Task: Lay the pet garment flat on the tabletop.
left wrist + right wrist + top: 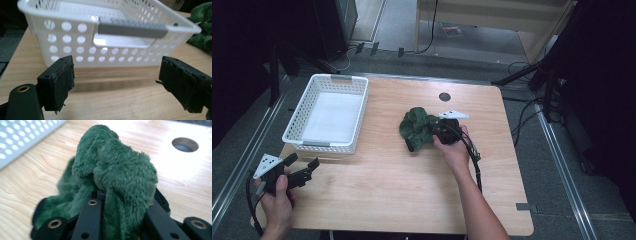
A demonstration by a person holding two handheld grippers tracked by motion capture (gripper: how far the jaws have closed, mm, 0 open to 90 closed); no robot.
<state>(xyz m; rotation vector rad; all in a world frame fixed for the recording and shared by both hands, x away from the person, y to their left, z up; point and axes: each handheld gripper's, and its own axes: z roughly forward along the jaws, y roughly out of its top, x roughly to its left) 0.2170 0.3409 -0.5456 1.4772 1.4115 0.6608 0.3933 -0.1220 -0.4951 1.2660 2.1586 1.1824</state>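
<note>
Right now the right tool [435, 134] is clamped on the green plush cloth [417, 127], roughly mid-bench, a bit right of centre. In the right gripper view the fuzzy fabric [112, 175] bunches up between the two black jaws and spills over them; a black-trimmed edge of it lies flat on the wood at lower left. The cloth rests on the bench [382, 190], still in contact with the surface as far as I can tell.

Left tool [302, 170] sits at the near left corner of the bench, jaws wide apart, nothing between them. The left gripper view looks straight at the short end of the white perforated basket [75, 47] with its grey handle bar [132, 30]; the basket is near the jaws, not touching.

The basket [297, 135] stands on the far left part of the bench, well apart from the cloth. A round cable hole [444, 96] is in the bench beyond the cloth.
</note>
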